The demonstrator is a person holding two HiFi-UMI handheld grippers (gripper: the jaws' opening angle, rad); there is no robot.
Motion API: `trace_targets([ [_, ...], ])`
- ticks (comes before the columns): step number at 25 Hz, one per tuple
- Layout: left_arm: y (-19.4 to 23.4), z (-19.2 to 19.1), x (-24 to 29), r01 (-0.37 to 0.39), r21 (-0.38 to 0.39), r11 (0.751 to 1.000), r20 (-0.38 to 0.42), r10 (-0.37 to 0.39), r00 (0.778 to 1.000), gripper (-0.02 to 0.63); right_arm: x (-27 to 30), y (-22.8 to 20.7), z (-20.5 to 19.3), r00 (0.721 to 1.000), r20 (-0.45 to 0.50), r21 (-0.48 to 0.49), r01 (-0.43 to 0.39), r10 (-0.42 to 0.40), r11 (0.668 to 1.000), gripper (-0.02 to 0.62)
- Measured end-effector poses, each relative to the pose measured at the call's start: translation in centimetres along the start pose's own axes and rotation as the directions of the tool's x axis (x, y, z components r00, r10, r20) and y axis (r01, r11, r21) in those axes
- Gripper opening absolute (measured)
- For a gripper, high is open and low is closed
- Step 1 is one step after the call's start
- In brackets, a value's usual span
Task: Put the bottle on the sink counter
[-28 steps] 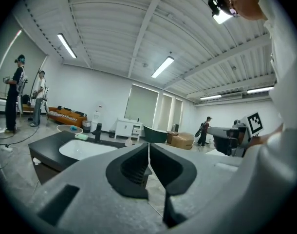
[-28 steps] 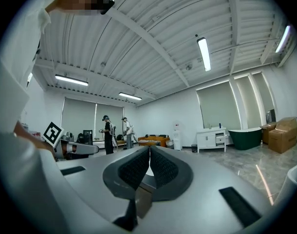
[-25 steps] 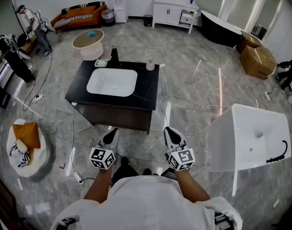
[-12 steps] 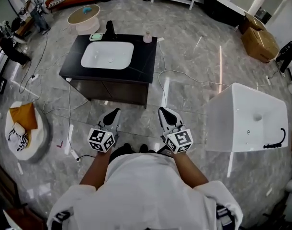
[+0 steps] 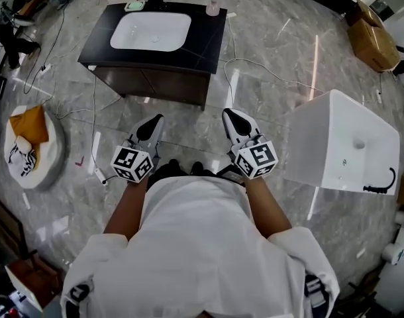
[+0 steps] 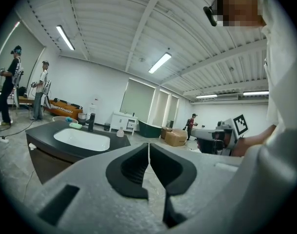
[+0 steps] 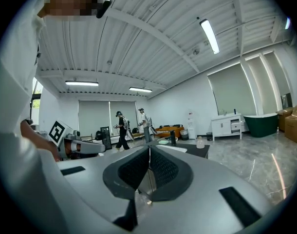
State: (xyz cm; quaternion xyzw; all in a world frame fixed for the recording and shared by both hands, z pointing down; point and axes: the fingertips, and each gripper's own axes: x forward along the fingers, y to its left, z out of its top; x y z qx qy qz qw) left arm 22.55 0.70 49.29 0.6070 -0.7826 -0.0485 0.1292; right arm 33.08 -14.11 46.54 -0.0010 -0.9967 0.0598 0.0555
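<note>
Ahead, bare floor (image 5: pixel 268 111) lies between me and the sink counter (image 5: pixel 205 38), which is well apart. My left gripper (image 5: pixel 153 121) and right gripper (image 5: pixel 228 116) are both closed on nothing and point toward it. The bottle (image 5: pixel 213 8) stands upright at the counter's far right corner, near the back edge and nearer my right gripper.

- White box-shaped unit (image 5: pixel 341 144), to my right.
- Cardboard box (image 5: pixel 374 42) beyond it.
- Round white cushion (image 5: pixel 23 158) bearing orange cloth (image 5: pixel 31 124), to my left.
- Cables (image 5: pixel 261 68) trailing over the grey floor (image 5: pixel 189 121).
</note>
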Motion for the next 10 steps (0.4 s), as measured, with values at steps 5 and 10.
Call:
trace_targets([
  [5,0.1,-0.5,-0.1,-0.005,-0.01,1.0,-0.009,0.005,1.0,0.024,0.5,0.4,-0.5,1.0,-0.009,0.003,-0.027,0.027,1.0,0.017],
  [10,-0.1,-0.6,0.2,-0.002,-0.01,1.0,-0.01,0.002,1.0,0.025,0.6,1.0,-1.0,0.999,-0.016,0.014,-0.043,0.043,0.999,0.017],
])
